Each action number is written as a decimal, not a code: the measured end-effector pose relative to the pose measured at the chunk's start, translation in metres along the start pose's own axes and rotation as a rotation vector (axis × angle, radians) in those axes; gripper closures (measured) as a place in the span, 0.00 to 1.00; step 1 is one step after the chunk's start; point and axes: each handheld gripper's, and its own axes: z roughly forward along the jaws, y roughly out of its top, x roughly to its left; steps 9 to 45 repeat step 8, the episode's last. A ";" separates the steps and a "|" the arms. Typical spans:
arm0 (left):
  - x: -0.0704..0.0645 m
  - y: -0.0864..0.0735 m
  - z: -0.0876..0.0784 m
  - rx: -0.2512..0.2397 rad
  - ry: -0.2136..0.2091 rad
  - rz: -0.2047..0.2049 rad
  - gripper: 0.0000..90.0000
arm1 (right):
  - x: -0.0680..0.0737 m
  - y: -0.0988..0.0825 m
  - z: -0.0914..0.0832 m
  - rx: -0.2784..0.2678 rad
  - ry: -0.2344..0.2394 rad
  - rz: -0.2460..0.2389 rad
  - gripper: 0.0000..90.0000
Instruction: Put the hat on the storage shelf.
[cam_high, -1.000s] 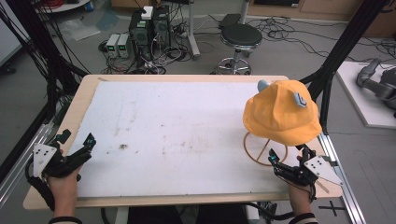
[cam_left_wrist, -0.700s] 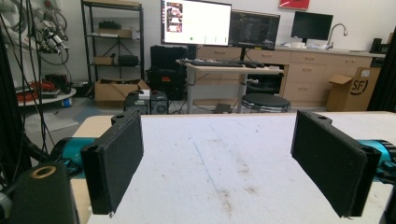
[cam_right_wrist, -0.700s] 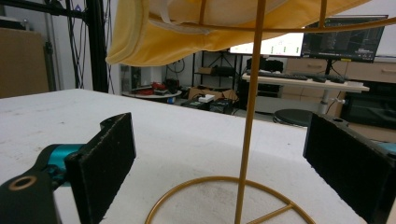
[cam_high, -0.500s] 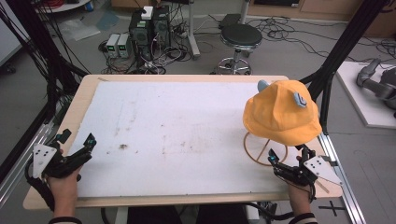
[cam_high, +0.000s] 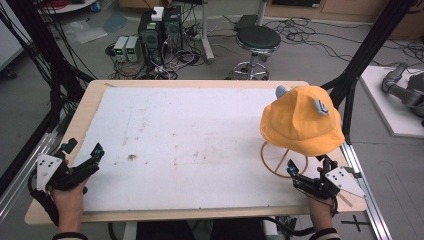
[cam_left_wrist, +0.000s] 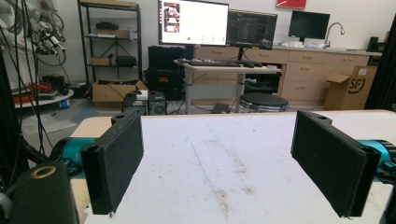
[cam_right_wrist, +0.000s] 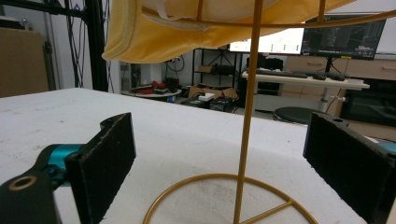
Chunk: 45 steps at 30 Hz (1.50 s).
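both tongs gape empty, left tongs at the table's near left edge, right tongs just before the gold stand carrying the yellow hat; a cardboard box reads "sf"

Hat: soft yellow-orange cloth, matt, on a thin gold metal wire stand with a slight sheen. Table: white matt top, rough and stained, edged in pale wood. Right gripper and left gripper: matt black plastic, grainy pads, teal metallic fittings.
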 end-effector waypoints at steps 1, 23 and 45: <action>0.000 0.000 0.000 0.000 -0.001 0.001 0.19 | 0.000 0.000 0.000 0.002 -0.001 0.003 0.10; 0.001 0.000 0.000 0.005 0.003 -0.002 0.19 | 0.000 -0.001 0.000 0.005 -0.003 0.005 0.10; 0.001 0.000 0.000 0.005 0.003 -0.002 0.19 | 0.000 -0.001 0.000 0.005 -0.003 0.005 0.10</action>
